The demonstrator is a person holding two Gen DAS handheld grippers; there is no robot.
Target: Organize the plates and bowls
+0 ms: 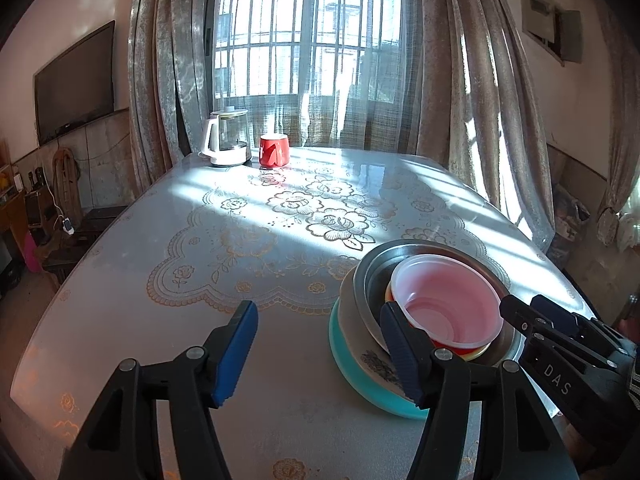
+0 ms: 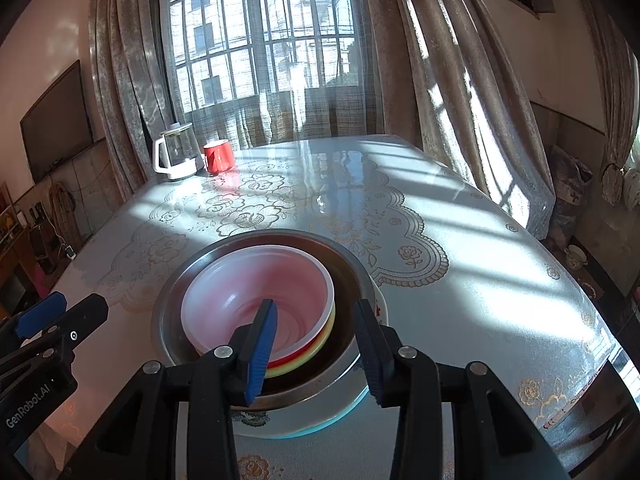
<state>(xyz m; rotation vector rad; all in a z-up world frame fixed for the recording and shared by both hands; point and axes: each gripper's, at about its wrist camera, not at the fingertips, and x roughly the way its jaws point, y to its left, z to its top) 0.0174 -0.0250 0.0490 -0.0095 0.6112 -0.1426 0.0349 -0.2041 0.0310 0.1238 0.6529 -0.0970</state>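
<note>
A stack stands near the table's front edge. At the bottom is a teal plate (image 1: 340, 344) (image 2: 304, 428), and on it rests a steel bowl (image 1: 370, 280) (image 2: 168, 296). Red and yellow bowls (image 2: 304, 356) are nested in the steel bowl, with a translucent white bowl (image 1: 440, 292) (image 2: 248, 280) on top. My left gripper (image 1: 318, 320) (image 2: 78, 304) is open just left of the stack, with only tablecloth between its fingers. My right gripper (image 2: 316, 308) (image 1: 520, 306) is open over the stack's near side. One of its fingers is over the white bowl's inside, the other by the steel rim, with no pad visibly pressing.
A white-and-glass kettle (image 1: 226, 138) (image 2: 174, 156) and a red mug (image 1: 274, 151) (image 2: 218, 156) stand at the table's far left by the curtained window. A floral tablecloth (image 1: 280, 220) covers the table. A television (image 1: 74, 80) hangs on the left wall.
</note>
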